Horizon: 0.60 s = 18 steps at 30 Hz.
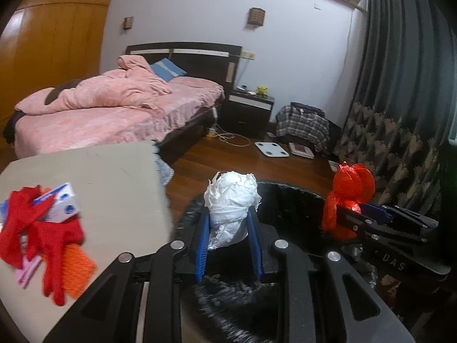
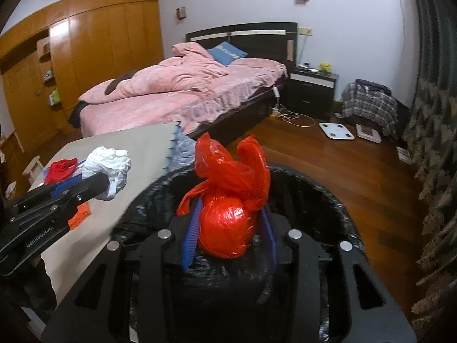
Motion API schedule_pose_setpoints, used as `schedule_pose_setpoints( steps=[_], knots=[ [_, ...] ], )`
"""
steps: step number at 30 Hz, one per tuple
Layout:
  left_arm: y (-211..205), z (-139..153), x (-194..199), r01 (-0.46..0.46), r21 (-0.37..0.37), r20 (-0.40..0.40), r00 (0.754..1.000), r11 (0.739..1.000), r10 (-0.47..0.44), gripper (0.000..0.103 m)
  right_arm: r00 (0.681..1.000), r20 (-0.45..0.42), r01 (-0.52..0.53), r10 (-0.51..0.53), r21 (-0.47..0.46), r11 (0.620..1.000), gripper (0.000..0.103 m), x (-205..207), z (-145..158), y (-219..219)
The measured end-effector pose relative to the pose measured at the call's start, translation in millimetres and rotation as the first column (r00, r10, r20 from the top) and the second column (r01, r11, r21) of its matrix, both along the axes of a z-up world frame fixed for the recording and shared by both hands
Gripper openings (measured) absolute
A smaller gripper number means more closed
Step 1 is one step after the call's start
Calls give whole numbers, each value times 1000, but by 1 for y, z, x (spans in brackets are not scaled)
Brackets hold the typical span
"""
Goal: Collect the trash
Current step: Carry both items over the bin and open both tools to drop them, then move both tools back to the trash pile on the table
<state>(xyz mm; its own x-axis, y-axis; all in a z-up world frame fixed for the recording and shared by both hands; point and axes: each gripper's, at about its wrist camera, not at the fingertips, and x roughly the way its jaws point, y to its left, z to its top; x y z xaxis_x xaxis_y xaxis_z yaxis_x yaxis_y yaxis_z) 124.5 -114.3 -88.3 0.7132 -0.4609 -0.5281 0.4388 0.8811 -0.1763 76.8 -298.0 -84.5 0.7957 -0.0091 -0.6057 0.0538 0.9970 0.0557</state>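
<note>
Trash in both grippers, folks, and both are hanging over the bin! The left gripper [image 1: 230, 225] is clamping a crumpled white paper wad [image 1: 231, 208] between its blue pads [image 1: 203, 245], and the wad is sitting above the near rim of the black-lined trash bin [image 1: 288, 200]. Over on the other side, the right gripper [image 2: 228, 228] is holding a knotted red plastic bag [image 2: 228, 200] (a tight ball below, loose tails flaring up top), with the blue fingers [image 2: 190, 234] pressing in on each flank. The bag is hovering right over the dark mouth of the bin [image 2: 320, 200].

From the right wrist view, the left gripper [image 2: 110, 184] is showing at the left edge with the white wad [image 2: 107, 165] sticking out past its tips, above the edge of the beige table [image 2: 142, 154]. From the left wrist view, the right gripper [image 1: 340, 217] is coming in from the right edge with the red bag [image 1: 347, 194] bunched at its tip.

Lying on the table [image 1: 108, 177] are a pair of red gloves [image 1: 37, 228], a small blue-and-white box [image 1: 61, 204] and an orange mesh piece [image 1: 78, 268], all piled together near the left corner. Behind, a bed with pink bedding [image 1: 114, 105] is filling the room, and a white scale [image 1: 271, 149] is resting on the wooden floor [image 1: 228, 160].
</note>
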Motion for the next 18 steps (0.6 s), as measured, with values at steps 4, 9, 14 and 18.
schedule_pose_setpoints(
  steps=[4, 9, 14, 18],
  knots=[
    [-18, -4, 2, 41, -5, -9, 999, 999, -41, 30, 999, -3, 40, -40, 3, 999, 41, -2, -6, -17],
    [-25, -7, 5, 71, -4, -15, 997, 997, -71, 54, 995, -1, 95, -95, -6, 995, 65, -8, -10, -29],
    [-8, -5, 5, 25, 12, 4, 1000, 1000, -25, 70, 989, 39, 140, -140, -16, 990, 95, -16, -5, -32],
    [17, 1, 2, -48, 29, 38, 998, 998, 47, 82, 991, 65, 120, -120, 0, 993, 98, -10, 3, -20]
  ],
)
